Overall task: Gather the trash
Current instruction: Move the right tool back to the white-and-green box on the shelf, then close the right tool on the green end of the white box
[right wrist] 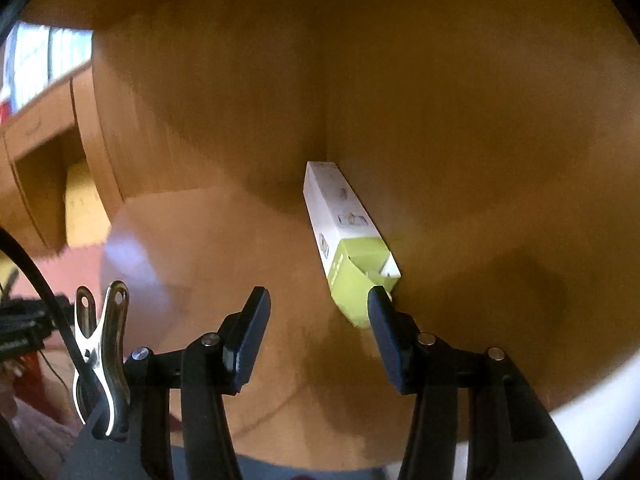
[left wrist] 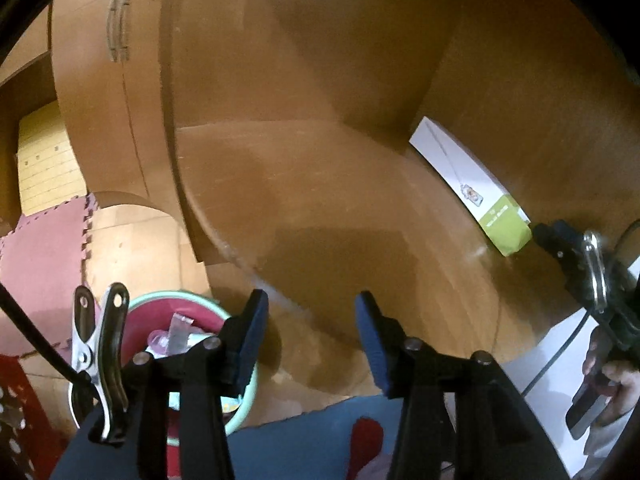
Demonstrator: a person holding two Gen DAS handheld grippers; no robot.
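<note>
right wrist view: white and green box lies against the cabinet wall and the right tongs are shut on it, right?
Not quite. The box does lie against the cabinet wall, but the right tongs are open and not gripping it; one tip merely overlaps its green end in the right wrist view.

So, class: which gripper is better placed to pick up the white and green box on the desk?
Probably the right gripper: open, with the white and green box just beyond its fingertips. The left gripper, also open, hangs near the bin, away from the box.

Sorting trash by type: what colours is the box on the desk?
White with a lime-green end; the box shows best in the right wrist view.
</note>
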